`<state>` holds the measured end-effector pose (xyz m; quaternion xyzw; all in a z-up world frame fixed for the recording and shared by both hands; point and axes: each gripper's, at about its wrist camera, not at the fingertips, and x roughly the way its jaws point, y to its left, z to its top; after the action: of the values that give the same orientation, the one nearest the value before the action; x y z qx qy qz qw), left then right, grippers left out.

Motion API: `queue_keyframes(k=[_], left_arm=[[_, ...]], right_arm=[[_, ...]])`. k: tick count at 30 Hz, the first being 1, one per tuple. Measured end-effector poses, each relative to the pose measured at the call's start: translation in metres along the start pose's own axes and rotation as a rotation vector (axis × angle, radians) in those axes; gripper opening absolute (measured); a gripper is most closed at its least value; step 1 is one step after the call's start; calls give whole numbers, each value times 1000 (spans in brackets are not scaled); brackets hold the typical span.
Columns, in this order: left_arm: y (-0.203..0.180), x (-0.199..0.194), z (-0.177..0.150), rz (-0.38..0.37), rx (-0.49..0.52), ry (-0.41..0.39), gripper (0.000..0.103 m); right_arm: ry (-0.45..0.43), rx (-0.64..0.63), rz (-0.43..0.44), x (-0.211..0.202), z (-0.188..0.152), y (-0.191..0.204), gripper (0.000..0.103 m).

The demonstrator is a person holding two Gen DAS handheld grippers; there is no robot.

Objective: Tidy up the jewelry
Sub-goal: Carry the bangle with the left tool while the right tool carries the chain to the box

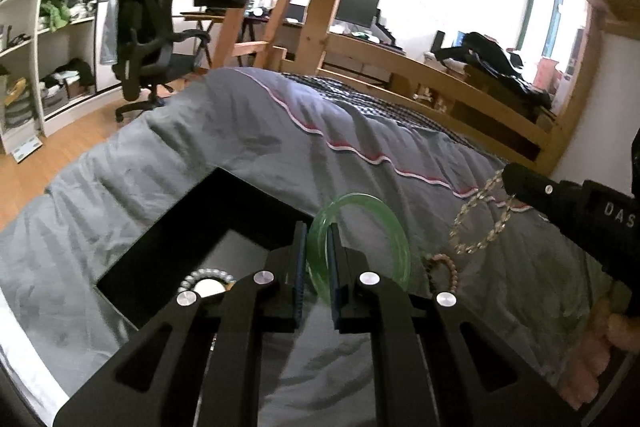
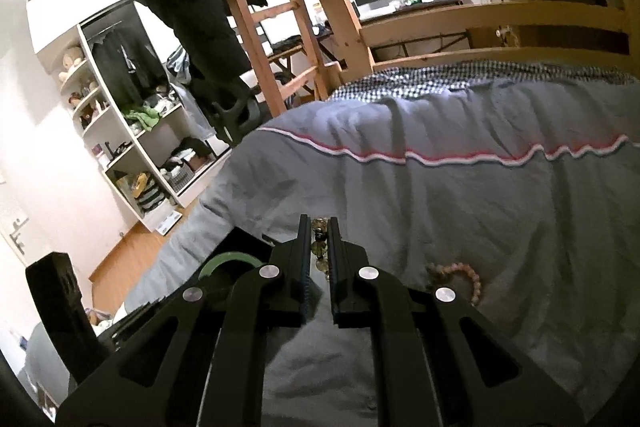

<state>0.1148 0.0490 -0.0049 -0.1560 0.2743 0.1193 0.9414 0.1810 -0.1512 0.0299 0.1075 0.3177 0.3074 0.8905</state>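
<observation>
My left gripper (image 1: 318,231) is shut on a translucent green bangle (image 1: 394,227), held upright above the grey bedspread beside a black jewelry box (image 1: 160,251). A white bead bracelet (image 1: 210,277) lies inside that box. My right gripper (image 2: 319,223) is shut on a clear-and-amber bead bracelet (image 2: 320,247), which hangs as a loop (image 1: 480,219) from its tip in the left wrist view. A pink bead bracelet (image 1: 446,269) (image 2: 466,275) lies on the bedspread between the two grippers. The green bangle (image 2: 228,261) and the box (image 2: 244,241) also show low on the left in the right wrist view.
A grey bedspread (image 1: 248,131) with a red-and-white wavy stripe covers the bed. Wooden bed rails (image 1: 440,75) and a ladder (image 2: 256,11) stand behind it. An office chair (image 1: 148,35), shelves (image 1: 48,27) and a desk with a monitor (image 1: 358,3) lie beyond. A hand (image 1: 592,359) shows at the right.
</observation>
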Motion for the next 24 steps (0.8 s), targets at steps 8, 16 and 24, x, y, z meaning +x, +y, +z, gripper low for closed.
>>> queue_keyframes(k=[8, 16, 24], left_arm=[[26, -2, 6, 42, -68, -3, 10], [40, -8, 10, 81, -110, -24, 10], [54, -11, 11, 138, -168, -41, 10]], right_arm=[[29, -55, 28, 25, -1, 26, 9], [48, -98, 75, 39, -5, 53, 9], [51, -105, 104, 45, -4, 65, 9]])
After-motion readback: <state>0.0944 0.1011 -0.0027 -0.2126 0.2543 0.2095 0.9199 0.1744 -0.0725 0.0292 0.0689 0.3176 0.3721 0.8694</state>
